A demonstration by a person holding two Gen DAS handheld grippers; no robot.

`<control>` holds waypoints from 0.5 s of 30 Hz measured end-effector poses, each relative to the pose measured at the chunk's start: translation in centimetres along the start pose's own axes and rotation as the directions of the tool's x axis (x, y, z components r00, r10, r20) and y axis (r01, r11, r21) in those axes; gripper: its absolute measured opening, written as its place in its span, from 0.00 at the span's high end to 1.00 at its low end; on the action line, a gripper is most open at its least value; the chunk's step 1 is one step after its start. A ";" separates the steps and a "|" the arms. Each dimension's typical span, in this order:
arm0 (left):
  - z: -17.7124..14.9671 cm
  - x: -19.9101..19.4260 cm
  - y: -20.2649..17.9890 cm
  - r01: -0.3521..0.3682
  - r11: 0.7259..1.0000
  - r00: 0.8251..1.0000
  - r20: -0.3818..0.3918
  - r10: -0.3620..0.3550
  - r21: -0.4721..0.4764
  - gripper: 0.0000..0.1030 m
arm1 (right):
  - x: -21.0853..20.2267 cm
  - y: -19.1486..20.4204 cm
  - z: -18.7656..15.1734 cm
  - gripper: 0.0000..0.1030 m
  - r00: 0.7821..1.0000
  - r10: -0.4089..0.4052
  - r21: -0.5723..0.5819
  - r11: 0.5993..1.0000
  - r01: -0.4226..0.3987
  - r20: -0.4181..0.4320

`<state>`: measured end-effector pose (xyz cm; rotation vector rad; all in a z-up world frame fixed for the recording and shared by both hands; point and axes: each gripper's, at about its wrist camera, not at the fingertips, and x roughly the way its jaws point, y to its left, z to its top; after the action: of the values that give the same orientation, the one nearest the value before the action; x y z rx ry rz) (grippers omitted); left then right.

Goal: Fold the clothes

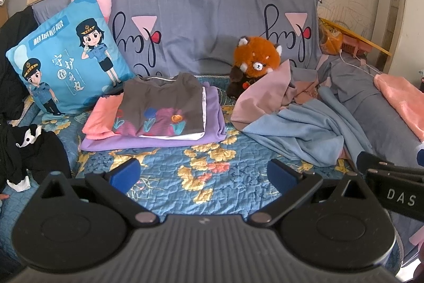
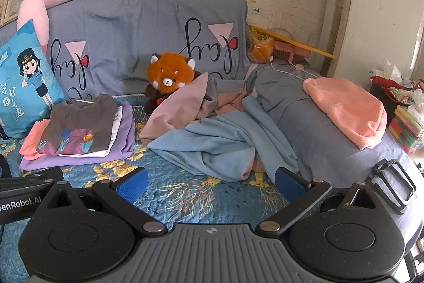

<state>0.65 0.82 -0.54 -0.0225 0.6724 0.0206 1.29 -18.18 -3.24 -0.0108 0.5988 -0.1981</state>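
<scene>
A folded stack [image 1: 156, 113] lies on the floral quilt [image 1: 169, 184]: a grey flower-print shirt on top of white, purple and pink garments; it also shows in the right wrist view [image 2: 79, 131]. A crumpled light blue garment [image 1: 299, 129] lies to its right, with a dusty pink cloth [image 1: 265, 94] behind it; the blue garment also shows in the right wrist view [image 2: 228, 142]. My left gripper [image 1: 204, 174] is open and empty above the quilt. My right gripper [image 2: 212, 182] is open and empty just in front of the blue garment.
A red panda plush [image 1: 255, 60] sits behind the pile. A blue cartoon pillow [image 1: 69, 55] leans at the left. Black clothing [image 1: 29, 153] lies far left. A pink fluffy towel [image 2: 347, 110] lies on the grey cover at right. A black buckle [image 2: 392, 182] lies near the bed's edge.
</scene>
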 end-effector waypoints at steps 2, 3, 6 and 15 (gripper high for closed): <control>-0.1 0.0 -0.1 0.000 1.000 1.000 -0.001 0.000 0.001 0.00 | 0.0 -0.1 0.0 0.00 1.000 0.001 0.000 1.000 -0.001 0.000; -0.1 0.0 -0.1 -0.001 1.000 1.000 -0.001 0.001 0.002 0.00 | 0.0 -0.2 -0.1 0.00 1.000 0.002 -0.001 1.000 -0.002 0.000; -0.1 0.0 -0.1 0.000 1.000 1.000 0.000 0.000 0.003 0.00 | -0.1 0.2 0.1 0.00 1.000 0.000 -0.001 1.000 0.000 -0.001; -0.1 -0.1 -0.2 0.002 1.000 1.000 0.002 -0.002 0.007 0.00 | -0.1 0.4 0.0 0.00 1.000 0.001 -0.002 1.000 -0.001 -0.001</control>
<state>0.53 0.66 -0.60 -0.0163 0.6701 0.0166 1.25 -17.79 -3.22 -0.0129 0.5997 -0.1966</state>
